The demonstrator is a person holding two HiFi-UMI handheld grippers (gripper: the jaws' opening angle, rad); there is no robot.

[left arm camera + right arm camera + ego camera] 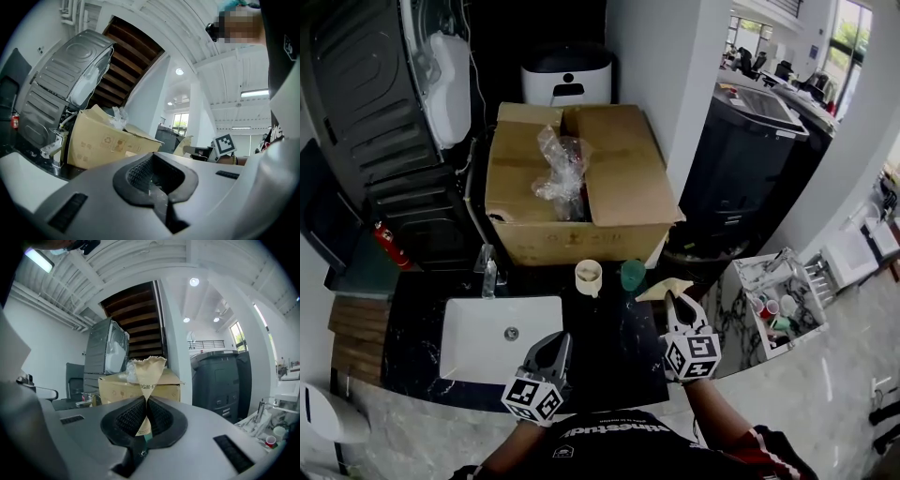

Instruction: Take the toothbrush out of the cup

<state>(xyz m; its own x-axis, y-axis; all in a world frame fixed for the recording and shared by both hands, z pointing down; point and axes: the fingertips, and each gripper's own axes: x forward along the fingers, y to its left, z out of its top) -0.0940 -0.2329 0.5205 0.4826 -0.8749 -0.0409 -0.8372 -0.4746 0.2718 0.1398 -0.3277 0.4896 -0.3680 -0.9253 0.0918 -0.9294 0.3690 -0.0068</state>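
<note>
Nearest the person, the left gripper [560,343] hangs over the front of the black counter [609,361], just right of the white sink [502,337]. Its own view shows the left gripper [152,176] with the pads pressed together and nothing between them.

The right gripper [677,307] is further forward and to the right. Its jaws are closed down narrow on a cream paper packet [664,290]. In the right gripper view, the right gripper [146,416] pinches the paper packet [149,373] at its slim lower part. The packet's long axis runs up and away from the pads to a wide crimped end, with print across the middle and a bit of green at the bottom. By its shape and the task, this is probably the toothbrush in its wrapper, already clear of any cup.

From the head view the packet's free end points forward and left from the jaws, toward the green cup [633,274], and ends just beside it in the picture. I cannot tell how high above the cup it is. The cream cup [589,277] stands a little further left, and no brush shows sticking out of either cup. So the right hand has the packet and is the nearer one to both cups, while the left is well back.

Behind the cups is an open cardboard box [619,178] with crumpled clear plastic in it.
</note>
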